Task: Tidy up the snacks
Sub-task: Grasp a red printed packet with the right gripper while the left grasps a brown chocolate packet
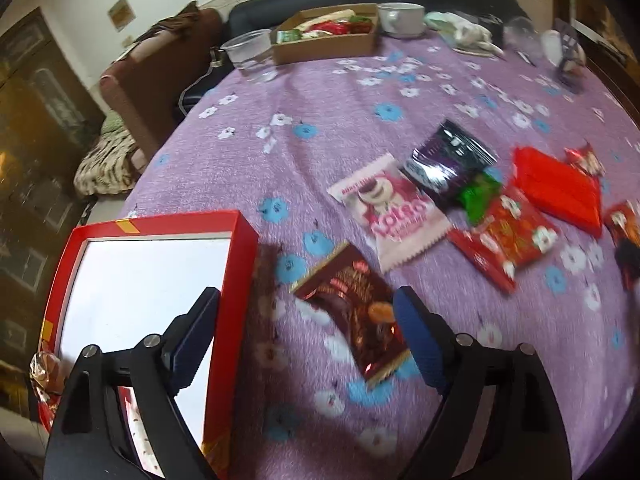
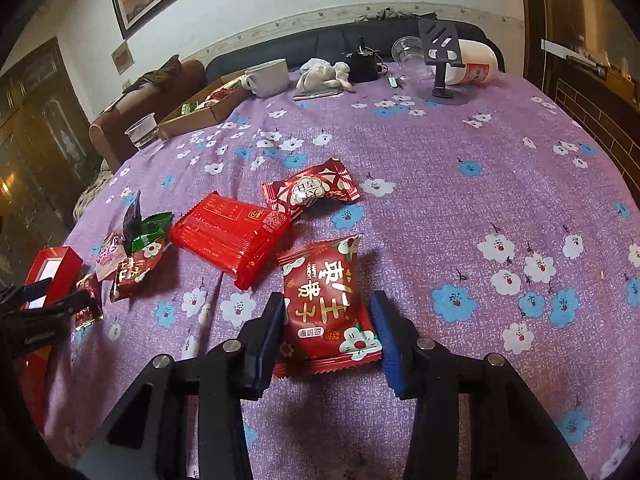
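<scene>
My left gripper [image 1: 308, 292] is open, low over the purple flowered cloth. A brown chocolate snack packet [image 1: 356, 320] lies flat between its fingers, close to the right pad. The left finger hangs over the red box [image 1: 236, 280] with its white inside, at the table's left edge. In the right wrist view a red flowered packet [image 2: 328, 304] sits between the blue pads of my right gripper [image 2: 327, 300], and both pads touch its sides. Beyond it lie a flat red packet [image 2: 232, 232] and a red wrapped sweet [image 2: 312, 192]. Pink [image 1: 396, 216], dark purple [image 1: 448, 164] and green [image 1: 478, 196] packets lie mid-table.
At the far edge stand a cardboard tray [image 1: 328, 50] with snacks, a clear plastic cup [image 1: 248, 50], a white mug [image 1: 400, 18], a crumpled white cloth [image 2: 324, 74] and a dark phone stand [image 2: 440, 60]. A sofa runs behind the table. The cloth's right side [image 2: 520, 180] is bare.
</scene>
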